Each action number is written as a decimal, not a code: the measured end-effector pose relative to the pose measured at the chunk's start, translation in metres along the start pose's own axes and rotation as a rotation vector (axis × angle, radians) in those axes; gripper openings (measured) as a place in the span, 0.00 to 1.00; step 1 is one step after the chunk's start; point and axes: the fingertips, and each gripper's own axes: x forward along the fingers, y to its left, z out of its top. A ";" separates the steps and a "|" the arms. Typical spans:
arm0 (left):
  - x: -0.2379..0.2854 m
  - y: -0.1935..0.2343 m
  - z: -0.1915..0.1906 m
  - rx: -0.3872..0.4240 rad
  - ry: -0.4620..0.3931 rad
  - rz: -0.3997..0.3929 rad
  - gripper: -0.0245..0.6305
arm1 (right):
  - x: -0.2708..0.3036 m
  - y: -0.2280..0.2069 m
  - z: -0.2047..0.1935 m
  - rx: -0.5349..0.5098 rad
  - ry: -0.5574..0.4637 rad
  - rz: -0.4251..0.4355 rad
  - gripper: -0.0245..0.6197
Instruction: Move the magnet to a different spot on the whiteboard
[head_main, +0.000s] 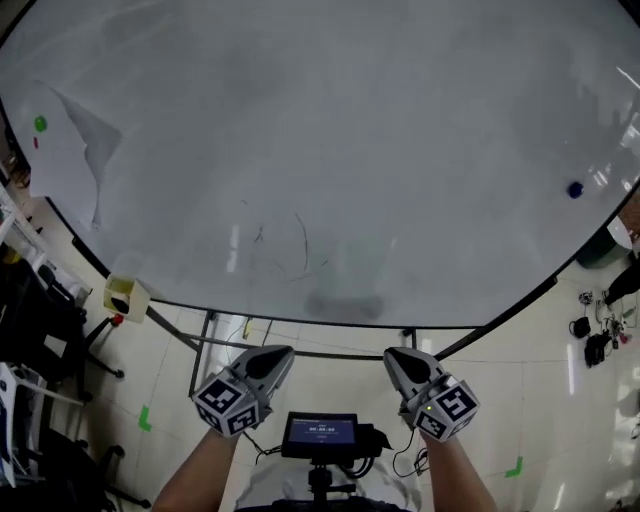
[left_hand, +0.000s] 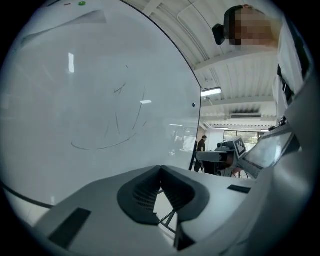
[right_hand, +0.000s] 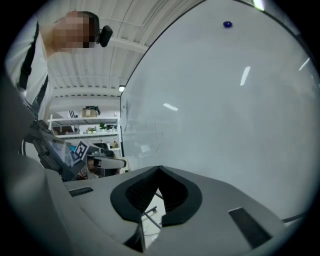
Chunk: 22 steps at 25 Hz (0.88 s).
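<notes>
Paper sheet (head_main: 62, 165): at the far left of the whiteboard (head_main: 330, 130), its right edge curling off the surface.
Green magnet (head_main: 40, 124): on the upper left part of that sheet, with a small red mark just below it.
Yellow box (head_main: 125, 296): at the board's lower left edge, below the sheet.
Pen marks (head_main: 300, 245): a few faint curved strokes low in the middle of the board.
Left gripper (head_main: 287, 351): below the board's bottom edge and well apart from both magnets. Its jaws are closed tip to tip with nothing between them (its own view shows only floor and stand struts through the gap behind the tips).
Small screen (head_main: 320, 431): between the two grippers and nearer the person.
Right gripper (head_main: 390, 355): beside the left one at about the same height, jaws clenched together and empty.
Blue magnet (head_main: 574, 189): far right of the board, alone on bare surface, well apart from the right gripper.
</notes>
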 end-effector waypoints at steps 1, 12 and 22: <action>0.002 -0.002 0.002 0.004 0.006 -0.011 0.09 | -0.006 -0.004 0.001 -0.014 0.005 -0.017 0.09; 0.075 -0.047 0.032 0.014 -0.009 -0.167 0.09 | -0.077 -0.103 0.063 -0.234 -0.006 -0.212 0.09; 0.156 -0.124 0.066 0.141 -0.026 -0.323 0.09 | -0.135 -0.148 0.179 -0.333 -0.147 -0.210 0.09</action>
